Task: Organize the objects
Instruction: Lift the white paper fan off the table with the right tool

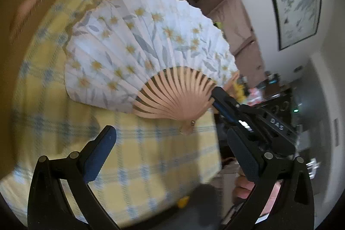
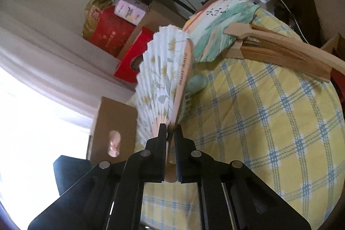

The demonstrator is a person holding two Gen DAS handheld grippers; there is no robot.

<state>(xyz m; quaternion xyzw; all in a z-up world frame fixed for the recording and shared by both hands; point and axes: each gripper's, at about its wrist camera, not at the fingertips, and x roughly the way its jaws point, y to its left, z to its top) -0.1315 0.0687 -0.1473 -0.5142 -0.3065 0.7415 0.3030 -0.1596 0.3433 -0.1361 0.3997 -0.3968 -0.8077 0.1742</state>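
Observation:
A white folding fan point(image 1: 138, 53) printed with yellow flowers is spread wide over the yellow checked tablecloth point(image 1: 151, 165). Its wooden ribs meet at a pivot point(image 1: 189, 124). My right gripper point(image 1: 215, 93) comes in from the right and is shut on the fan's outer guard stick. In the right wrist view the same fan point(image 2: 159, 79) stands edge-on, with the stick pinched in my right gripper point(image 2: 170, 130). My left gripper point(image 1: 172, 137) stands open just short of the pivot, with nothing between its fingers. A second fan point(image 2: 217, 25), green and half folded, lies further along the tablecloth point(image 2: 269, 122).
A cardboard box point(image 1: 32, 3) stands by the table's left side, and red boxes point(image 2: 112, 33) are stacked by the wall. A small mint-green object point(image 2: 197, 81) lies behind the floral fan. The table's edge point(image 1: 217, 154) drops off at the right, beside a cluttered dark shelf point(image 1: 280, 100).

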